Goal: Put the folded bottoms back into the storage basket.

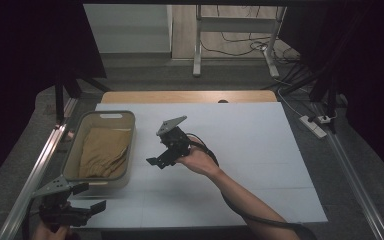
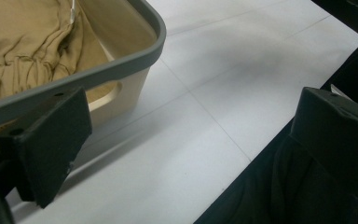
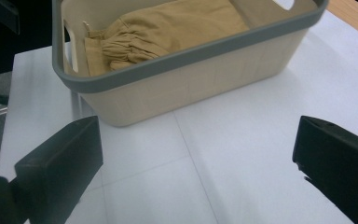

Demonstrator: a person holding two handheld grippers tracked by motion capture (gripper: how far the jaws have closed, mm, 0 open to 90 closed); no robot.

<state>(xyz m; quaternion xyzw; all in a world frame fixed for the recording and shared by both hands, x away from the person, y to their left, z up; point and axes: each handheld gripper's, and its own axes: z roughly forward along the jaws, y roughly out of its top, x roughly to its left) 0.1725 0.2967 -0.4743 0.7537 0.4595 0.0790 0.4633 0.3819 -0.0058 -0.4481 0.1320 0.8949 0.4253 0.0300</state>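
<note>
Left hand-held gripper [image 1: 82, 200] sits nearest the camera, low at the desk's front-left corner, just in front of the bin [image 1: 75, 150]. Jaws spread wide, nothing between them; in the left gripper view one jaw is right by the bin's grey rim [image 2: 98, 70], the other out over the desk edge

Right hand-held gripper [image 1: 161, 150] is held mid-desk, just right of the bin, tilted toward it. Jaws also spread, empty; right gripper view looks past them at the bin's side wall [image 3: 191, 88] w/ bare white desk [image 3: 242, 154] in between

Cloth [image 1: 102, 152], tan, folded and bunched, lies inside the bin and covers most of its floor. Gathered, elastic-looking edge shows at one end [image 3: 121, 46]. Neither gripper touches cloth or bin

Step, as I read it: the approach, before any grasp. Cloth untouched, both grippers open and aimed at the bin, so prob. about to take the cloth out, though it could equally have just gone in

Next move calls for:
- right gripper up and over the rim, then down into the bin w/ jaws kept spread
- pinch on a raised fold or the gathered edge, not the flat middle, so the jaws get real fabric
- left gripper is well placed to steady the near wall if the bin slides; light plastic prob. shifts easily
- lift straight up to clear the rim before moving over the desk, else the cloth may snag and drag the bin
</note>
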